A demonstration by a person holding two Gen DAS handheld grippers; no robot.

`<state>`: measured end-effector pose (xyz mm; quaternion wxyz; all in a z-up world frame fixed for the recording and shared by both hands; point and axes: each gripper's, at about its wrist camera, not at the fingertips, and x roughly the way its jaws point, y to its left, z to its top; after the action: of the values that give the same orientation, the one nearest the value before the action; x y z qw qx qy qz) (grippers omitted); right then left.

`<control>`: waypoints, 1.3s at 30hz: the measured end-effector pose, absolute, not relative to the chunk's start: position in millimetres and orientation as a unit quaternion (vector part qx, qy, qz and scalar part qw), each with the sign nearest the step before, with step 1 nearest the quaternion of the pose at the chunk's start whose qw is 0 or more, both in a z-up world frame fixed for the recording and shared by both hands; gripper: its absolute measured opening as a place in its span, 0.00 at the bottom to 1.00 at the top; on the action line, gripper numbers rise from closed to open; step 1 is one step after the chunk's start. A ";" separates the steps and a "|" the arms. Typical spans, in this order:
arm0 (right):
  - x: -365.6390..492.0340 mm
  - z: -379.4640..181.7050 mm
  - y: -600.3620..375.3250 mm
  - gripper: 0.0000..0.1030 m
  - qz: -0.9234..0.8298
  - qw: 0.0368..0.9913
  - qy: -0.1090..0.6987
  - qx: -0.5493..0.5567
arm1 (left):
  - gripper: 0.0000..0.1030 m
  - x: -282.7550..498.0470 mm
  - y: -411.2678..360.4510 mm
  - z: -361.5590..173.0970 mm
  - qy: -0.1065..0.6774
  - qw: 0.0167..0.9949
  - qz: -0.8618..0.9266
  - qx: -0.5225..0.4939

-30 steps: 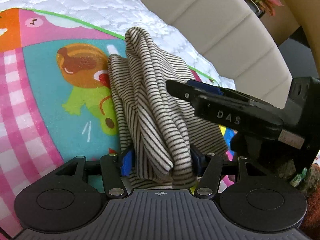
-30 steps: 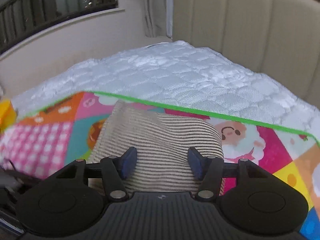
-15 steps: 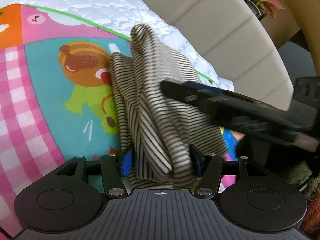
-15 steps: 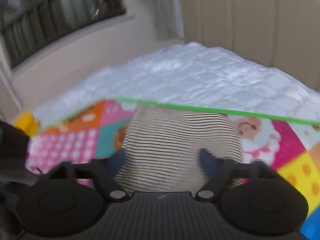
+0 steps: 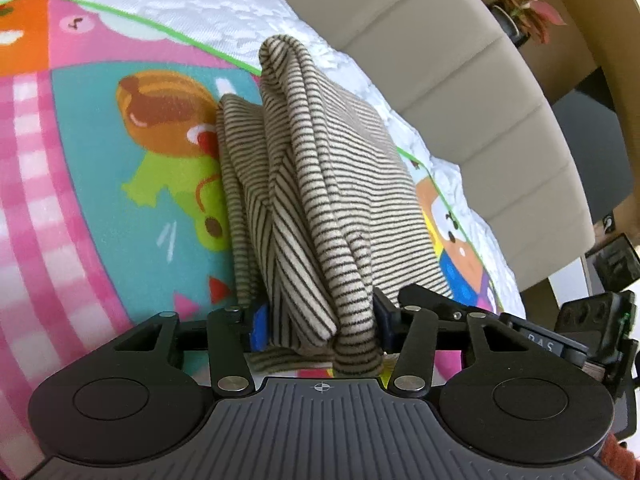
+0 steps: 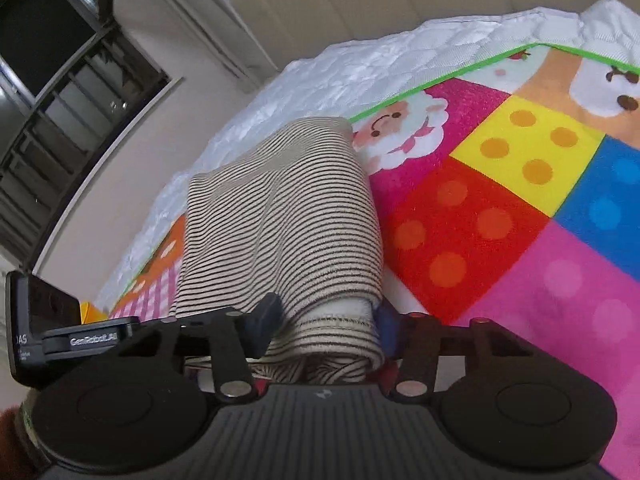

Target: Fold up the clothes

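Left wrist view: left gripper (image 5: 318,326) closed on a thick bunch of the striped garment (image 5: 320,184), a soft knit in cream with thin dark stripes. Blue pads press the cloth from both sides at lower centre of the frame. Above the pinch the fabric rises in several rounded vertical folds to a blunt peak at upper centre; a flatter layer lies behind to the left of the folds. One rolled hem hangs just below the fingers.

The garment rests on the play mat (image 5: 100,200), a smooth printed sheet with a pink check band at left, a teal panel with a cartoon snail, and a thin green border. Beyond the border, upper part of the frame, is a white quilted mattress cover (image 5: 224,4) with a puckered texture. A beige padded headboard (image 5: 460,92) with vertical channels curves along the upper right. A red-leaved potted plant (image 5: 524,4) sits at top right.

Right wrist view: right gripper (image 6: 326,330) grips a rolled edge of the same garment at lower centre; the fingers close against the roll, dark blue pads touching the cloth. The garment drapes as a smooth domed mass up to centre frame. The mat shows red, yellow and blue polka-dot squares and a sheep figure at right. A dark railed window (image 6: 52,80) fills the upper left.
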<state>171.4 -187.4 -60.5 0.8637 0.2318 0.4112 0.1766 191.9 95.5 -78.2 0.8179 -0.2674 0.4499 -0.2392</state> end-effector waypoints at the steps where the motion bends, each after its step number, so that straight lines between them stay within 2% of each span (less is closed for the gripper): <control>1: 166.5 -59.2 -190.0 0.47 0.178 0.863 0.412 0.231 | 0.52 186.3 93.1 -77.0 0.452 0.818 -0.238 -0.264; 7: 139.4 -61.6 -193.3 0.50 0.183 0.871 0.405 0.209 | 0.54 154.9 84.9 -70.4 0.466 0.818 -0.221 -0.255; 9: 136.6 -61.7 -186.6 0.61 0.178 0.886 0.392 0.171 | 0.56 149.9 80.7 -68.6 0.466 0.826 -0.207 -0.238; 12: 130.8 -57.5 -182.8 0.66 0.170 0.901 0.374 0.137 | 0.57 144.2 76.9 -61.3 0.460 0.840 -0.189 -0.218; 13: 128.8 -55.8 -182.5 0.66 0.170 0.905 0.368 0.129 | 0.58 140.8 77.0 -58.3 0.457 0.844 -0.182 -0.214; 14: 126.9 -54.5 -183.2 0.67 0.169 0.907 0.364 0.127 | 0.65 136.5 77.7 -54.9 0.452 0.850 -0.173 -0.208; 21: 120.4 -47.3 -193.3 0.68 0.161 0.916 0.337 0.150 | 0.66 122.7 88.7 -43.1 0.449 0.856 -0.134 -0.220; 25: 125.4 -51.8 -182.5 0.69 0.134 0.922 0.354 0.085 | 0.70 124.3 93.7 -49.1 0.462 0.853 -0.114 -0.213; 30: 127.1 -59.3 -173.8 0.87 0.113 0.932 0.345 0.029 | 0.76 134.4 92.4 -62.4 0.476 0.847 -0.112 -0.206; 32: 124.4 -59.9 -173.1 0.88 0.110 0.935 0.336 0.022 | 0.76 133.1 93.4 -60.4 0.471 0.850 -0.114 -0.209; 35: 123.2 -58.7 -176.5 0.88 0.109 0.936 0.334 0.033 | 0.69 124.7 95.0 -49.2 0.444 0.862 -0.124 -0.213; 39: 123.6 -59.4 -178.4 0.91 0.111 0.935 0.334 0.038 | 0.70 120.7 105.9 -38.1 0.407 0.880 -0.103 -0.222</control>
<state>123.6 -178.4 -59.4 0.9354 0.0380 0.3336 0.1106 120.7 105.9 -38.1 0.8802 -0.2220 0.4068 -0.1026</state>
